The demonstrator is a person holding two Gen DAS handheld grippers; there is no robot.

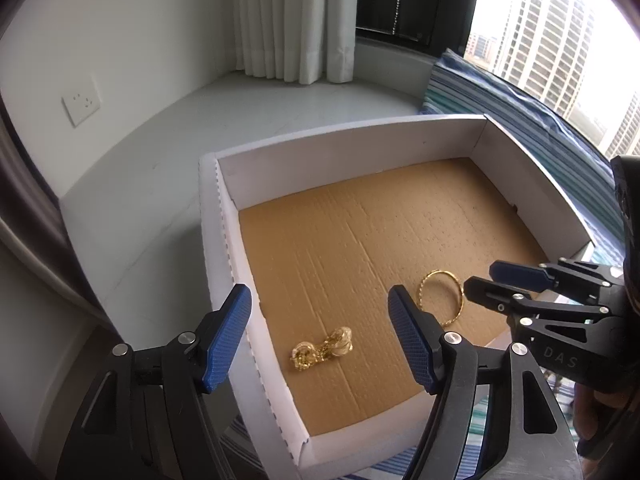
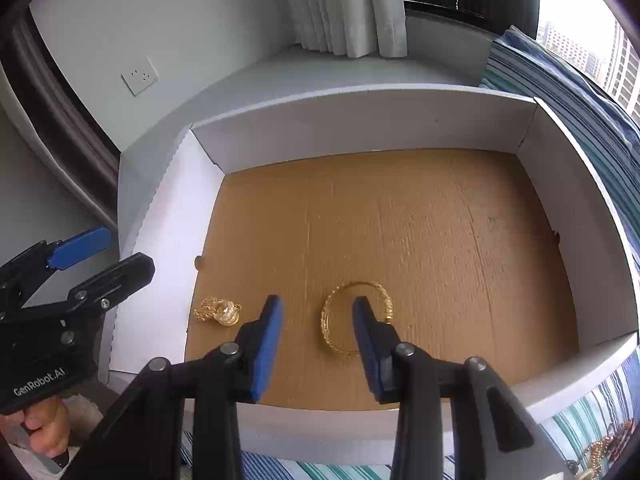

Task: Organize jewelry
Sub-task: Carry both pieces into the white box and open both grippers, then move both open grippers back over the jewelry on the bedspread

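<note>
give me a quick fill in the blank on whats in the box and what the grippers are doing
1. The floor of the box is bare brown ____.
2. The bangle and the earrings are both ____ in colour.
3. Both the left gripper and the right gripper have their jaws ____, holding nothing.
4. In the right wrist view, the earrings lie to the ____ of the bangle.

Missing words: cardboard; gold; open; left

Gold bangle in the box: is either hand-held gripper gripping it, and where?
Nothing is held. The gold bangle lies loose on the brown cardboard box floor; the right hand-held gripper and left hand-held gripper are open.
</note>
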